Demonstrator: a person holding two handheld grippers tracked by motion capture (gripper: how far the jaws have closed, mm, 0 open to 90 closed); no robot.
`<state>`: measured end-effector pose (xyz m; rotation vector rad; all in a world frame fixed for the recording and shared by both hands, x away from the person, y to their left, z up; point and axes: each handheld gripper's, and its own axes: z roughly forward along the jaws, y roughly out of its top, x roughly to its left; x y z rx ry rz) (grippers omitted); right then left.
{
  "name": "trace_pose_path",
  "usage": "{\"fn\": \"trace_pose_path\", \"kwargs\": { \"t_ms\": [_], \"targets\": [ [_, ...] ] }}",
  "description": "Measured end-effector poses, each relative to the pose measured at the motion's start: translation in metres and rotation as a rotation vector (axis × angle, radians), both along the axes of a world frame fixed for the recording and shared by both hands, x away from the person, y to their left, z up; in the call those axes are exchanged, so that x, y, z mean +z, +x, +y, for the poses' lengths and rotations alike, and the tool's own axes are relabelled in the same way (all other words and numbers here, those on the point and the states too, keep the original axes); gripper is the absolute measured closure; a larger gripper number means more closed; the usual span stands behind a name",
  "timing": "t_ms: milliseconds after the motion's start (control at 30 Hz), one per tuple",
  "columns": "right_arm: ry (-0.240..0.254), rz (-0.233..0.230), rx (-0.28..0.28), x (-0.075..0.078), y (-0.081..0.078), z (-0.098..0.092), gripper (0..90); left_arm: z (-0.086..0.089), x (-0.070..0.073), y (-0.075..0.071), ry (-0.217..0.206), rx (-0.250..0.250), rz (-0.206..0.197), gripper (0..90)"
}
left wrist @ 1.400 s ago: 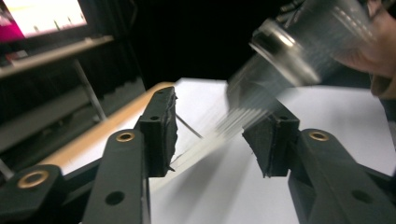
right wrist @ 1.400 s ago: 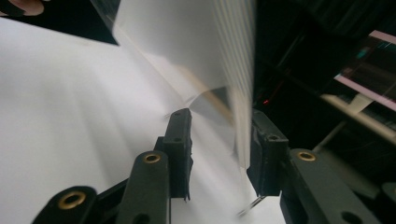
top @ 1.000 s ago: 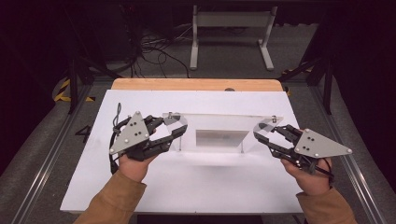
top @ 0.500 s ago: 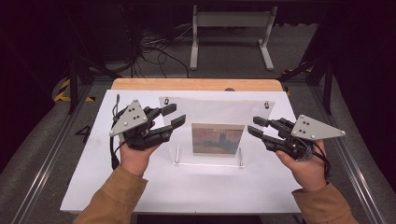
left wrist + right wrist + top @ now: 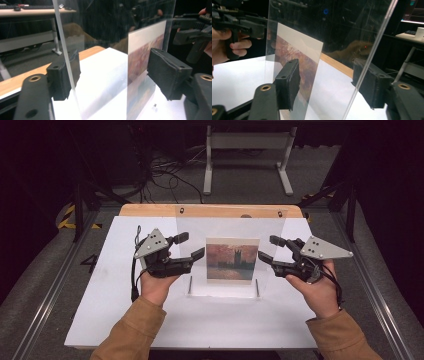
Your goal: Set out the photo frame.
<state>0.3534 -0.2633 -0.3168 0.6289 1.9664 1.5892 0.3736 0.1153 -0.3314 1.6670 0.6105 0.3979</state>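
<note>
Clear panel (image 5: 227, 252) now tipped upright from flat, left gripper (image 5: 191, 246) and right gripper (image 5: 266, 248) flanking it — jaws wide, straddling its edges, not clamped — painting print (image 5: 232, 260) inside, no readable writing.

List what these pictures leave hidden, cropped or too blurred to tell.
- Painting print: detail too small in high view, blurred in both gripper views.
- Acrylic frame: top edge cut off in gripper views.
- Left gripper, right gripper: whether the pads touch the pane is unclear.
</note>
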Motion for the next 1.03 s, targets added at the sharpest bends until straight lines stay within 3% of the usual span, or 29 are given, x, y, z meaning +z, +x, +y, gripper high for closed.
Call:
{"fn": "trace_pose_path", "kwargs": {
  "t_ms": [33, 100, 167, 233, 367, 600, 767, 833, 933, 1033],
  "targets": [
    [0.003, -0.007, -0.027, -0.002, -0.002, -0.003, 27.2, 0.003, -0.003, -0.001, 0.032, 0.017, -0.007, 21.5],
    [0.017, 0.014, -0.054, -0.005, -0.006, -0.01, 23.0, 0.006, -0.005, -0.003, 0.045, 0.022, 0.0, 18.7],
    [0.024, 0.027, -0.064, -0.008, -0.009, -0.015, 22.9, 0.015, -0.011, -0.008, 0.074, 0.028, 0.003, 18.1],
    [0.006, 0.045, -0.093, -0.018, -0.02, -0.031, 22.0, 0.027, -0.018, -0.018, 0.107, 0.041, 0.008, 16.9],
    [0.005, 0.057, -0.125, -0.031, -0.033, -0.05, 21.0, 0.044, -0.031, -0.029, 0.12, 0.053, 0.03, 15.5],
    [0.008, 0.12, -0.185, -0.062, -0.044, -0.078, 20.2, 0.068, -0.059, -0.04, 0.124, 0.063, 0.102, 13.1],
    [-0.006, 0.141, -0.209, -0.077, -0.047, -0.085, 19.6, 0.086, -0.08, -0.048, 0.107, 0.047, 0.088, 12.1],
    [-0.005, 0.151, -0.215, -0.083, -0.048, -0.087, 19.5, 0.092, -0.087, -0.049, 0.104, 0.053, 0.102, 11.8],
    [-0.001, 0.151, -0.219, -0.085, -0.048, -0.089, 19.4, 0.096, -0.09, -0.05, 0.102, 0.061, 0.116, 11.2],
    [0.011, 0.151, -0.218, -0.087, -0.048, -0.089, 19.2, 0.098, -0.089, -0.051, 0.102, 0.069, 0.102, 11.2]
  ]
}}
